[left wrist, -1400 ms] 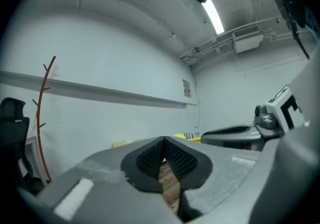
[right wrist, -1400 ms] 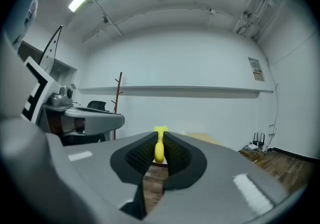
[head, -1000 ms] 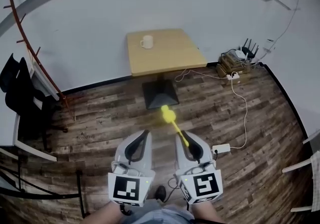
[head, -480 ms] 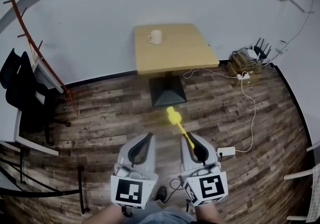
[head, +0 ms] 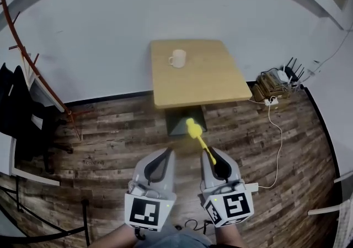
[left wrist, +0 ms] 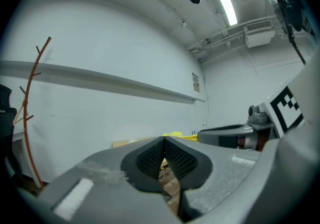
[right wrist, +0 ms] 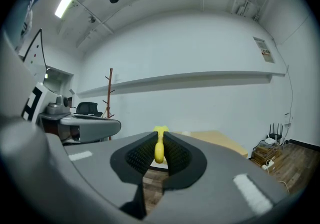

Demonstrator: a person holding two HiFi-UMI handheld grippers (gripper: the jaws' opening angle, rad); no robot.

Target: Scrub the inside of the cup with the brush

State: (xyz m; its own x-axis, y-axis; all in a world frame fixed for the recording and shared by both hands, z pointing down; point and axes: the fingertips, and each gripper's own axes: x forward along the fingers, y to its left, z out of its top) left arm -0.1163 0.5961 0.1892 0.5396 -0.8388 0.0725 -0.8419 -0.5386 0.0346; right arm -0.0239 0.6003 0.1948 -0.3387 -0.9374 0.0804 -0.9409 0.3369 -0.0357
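A white cup (head: 177, 58) stands on the far left part of a small wooden table (head: 220, 81) by the wall. My right gripper (head: 213, 159) is shut on the handle of a yellow brush (head: 196, 137), whose head points toward the table; the brush (right wrist: 159, 148) shows clamped between the pads in the right gripper view. My left gripper (head: 166, 156) is shut with nothing between its jaws (left wrist: 163, 154). Both grippers are held level over the wooden floor, well short of the table.
A red coat stand (head: 33, 70) and a black chair (head: 19, 114) are at the left. A crate with a router and power strip (head: 276, 84) sits at the right, its white cable (head: 278, 136) trailing across the floor. The table's black base (head: 179, 122) lies ahead.
Both grippers have moved forward toward the table with the brush still held. The table and cup appear larger and nearer in the head view.
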